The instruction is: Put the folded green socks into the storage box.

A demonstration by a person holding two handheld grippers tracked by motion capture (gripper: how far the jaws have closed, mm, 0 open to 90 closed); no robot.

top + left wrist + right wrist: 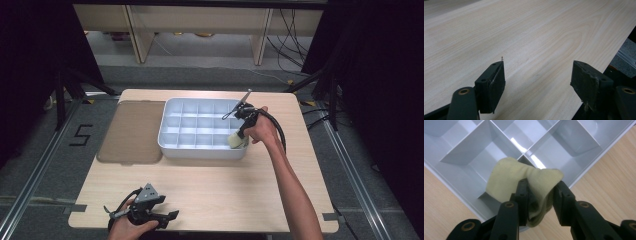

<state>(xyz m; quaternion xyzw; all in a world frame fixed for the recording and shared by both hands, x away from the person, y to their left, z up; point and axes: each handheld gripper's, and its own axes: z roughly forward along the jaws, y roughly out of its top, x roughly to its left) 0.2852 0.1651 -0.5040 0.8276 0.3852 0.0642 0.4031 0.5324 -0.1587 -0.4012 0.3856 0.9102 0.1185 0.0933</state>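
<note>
Right of centre in the high view, the right gripper (239, 134) clamps a yellowish cloth (235, 140) directly above the white tray's (200, 150) lower-right corner compartment; the left gripper (167, 216) rests open, well apart.

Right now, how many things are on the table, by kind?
Divided white tray: 1
Brown lid: 1
Yellow cloth, held in the right gripper over the tray: 1
Total: 3
</note>
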